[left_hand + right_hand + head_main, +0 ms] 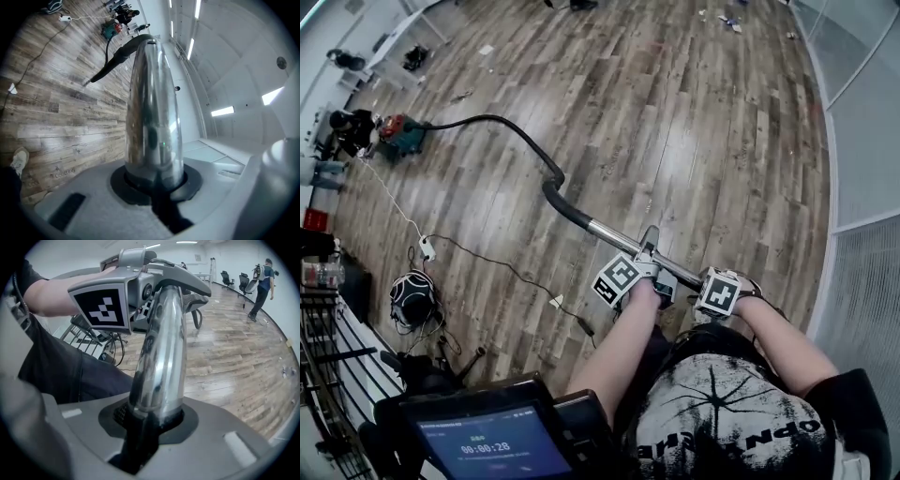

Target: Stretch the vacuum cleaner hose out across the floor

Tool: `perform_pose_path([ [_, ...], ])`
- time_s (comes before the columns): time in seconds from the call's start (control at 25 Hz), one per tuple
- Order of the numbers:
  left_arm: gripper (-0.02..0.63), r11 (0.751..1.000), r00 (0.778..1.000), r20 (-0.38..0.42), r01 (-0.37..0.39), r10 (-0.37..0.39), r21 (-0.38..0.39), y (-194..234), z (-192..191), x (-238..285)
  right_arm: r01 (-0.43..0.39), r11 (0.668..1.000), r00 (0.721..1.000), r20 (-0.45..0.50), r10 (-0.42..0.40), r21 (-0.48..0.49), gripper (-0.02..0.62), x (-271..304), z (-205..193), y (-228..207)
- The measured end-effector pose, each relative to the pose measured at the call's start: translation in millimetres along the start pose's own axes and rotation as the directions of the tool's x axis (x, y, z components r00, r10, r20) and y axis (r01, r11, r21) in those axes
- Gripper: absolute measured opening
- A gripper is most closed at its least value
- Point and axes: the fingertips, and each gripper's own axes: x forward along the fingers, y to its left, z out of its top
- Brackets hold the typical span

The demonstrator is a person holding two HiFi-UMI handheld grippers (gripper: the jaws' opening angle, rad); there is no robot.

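A green and red vacuum cleaner (pixel 398 134) stands far off at the upper left of the wooden floor. Its black hose (pixel 502 124) curves over the floor to a black bend, then into a chrome tube (pixel 614 239). My left gripper (pixel 645 270) is shut on that tube, and my right gripper (pixel 719 291) is shut on its near end. In the left gripper view the chrome tube (pixel 152 108) rises out of my left gripper (pixel 154 185) toward the hose (pixel 112 61) and vacuum cleaner (pixel 111 29). In the right gripper view my right gripper (pixel 150 425) clasps the tube (pixel 161 348), with the left gripper's marker cube (pixel 101 305) farther along it.
A white cable with an adapter (pixel 425 250) and a thin black cord (pixel 516 274) lie on the floor at left, beside a black and white round object (pixel 412 295). A rack (pixel 328 361) and a tablet (pixel 492 445) are near me. Glass walls (pixel 862 141) close the right side. A person (pixel 261 284) stands far off.
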Motion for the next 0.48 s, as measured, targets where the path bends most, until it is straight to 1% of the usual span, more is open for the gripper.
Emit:
perform_pose_path([
  [0.08, 0.040, 1.000, 1.000, 0.023, -0.005, 0.006, -0.003, -3.2, -19.7, 2.1, -0.007, 1.000, 1.000, -0.013, 0.007, -0.021, 0.112, -7.5, -23.5, -1.6],
  [0.16, 0.040, 1.000, 0.999, 0.042, -0.013, 0.013, -0.006, -5.2, -39.3, 2.1, 0.002, 0.999, 1.000, -0.031, -0.004, -0.051, 0.112, -14.8, -47.0, -5.3],
  [0.28, 0.040, 0.999, 0.997, 0.070, -0.030, 0.030, -0.011, -5.5, -64.9, 2.8, -0.006, 0.996, 0.999, -0.036, 0.003, -0.088, 0.112, -22.1, -74.2, -7.6],
  [0.36, 0.040, 0.999, 0.996, 0.082, -0.039, 0.040, -0.014, -5.4, -82.7, 4.4, -0.018, 0.995, 0.999, -0.048, 0.013, -0.102, 0.112, -26.5, -94.8, -7.9],
  [0.48, 0.040, 0.999, 0.995, 0.090, -0.044, 0.046, -0.017, -9.9, -107.1, 8.3, -0.008, 0.993, 0.998, -0.067, -0.001, -0.121, 0.115, -36.8, -121.9, -11.9],
])
